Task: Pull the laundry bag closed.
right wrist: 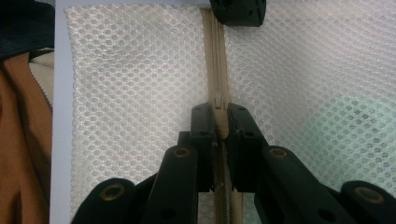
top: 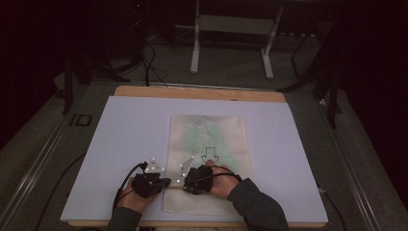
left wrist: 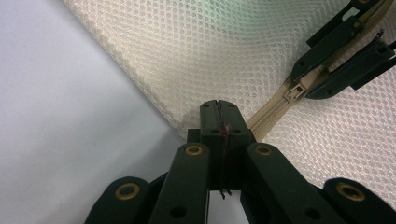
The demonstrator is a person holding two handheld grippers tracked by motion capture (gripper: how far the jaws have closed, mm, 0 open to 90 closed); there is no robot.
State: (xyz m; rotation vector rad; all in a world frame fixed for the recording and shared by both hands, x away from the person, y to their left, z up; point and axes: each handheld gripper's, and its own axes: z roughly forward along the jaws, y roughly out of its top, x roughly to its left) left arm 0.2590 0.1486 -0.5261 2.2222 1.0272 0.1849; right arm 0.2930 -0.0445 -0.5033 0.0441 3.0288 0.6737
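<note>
I read this as the start of working the zipper on the mesh bag (top: 208, 159): both grippers are set on it and the pull along the track comes next.

My left gripper (left wrist: 219, 109) has its jaws pressed together on the bag's edge, right where the zipper (left wrist: 273, 105) ends at the corner of the mesh. A scrap of red shows in the seam between the jaws; I cannot tell what it is. My right gripper (right wrist: 219, 119) pinches the tan slider (right wrist: 220, 122), the jaws closed from either side with the zipper track (right wrist: 215, 51) running away toward 12 o'clock in the right gripper view.

The next move, as I judge it, calls for the left gripper to hold the end firm as an anchor while the right draws the slider along the track in a straight line, low and level, so the teeth do not snag and the soft mesh does not bunch up.

The bag lies flat on the white bench (top: 125, 144), in its middle and reaching to the near edge at 6 o'clock in the high view. It is a cream honeycomb mesh, see-through enough to show something green (top: 204, 137) inside, with a dark arrow mark (top: 210, 155) on it. The zipper crosses it near the near end, between my two hands.
</note>
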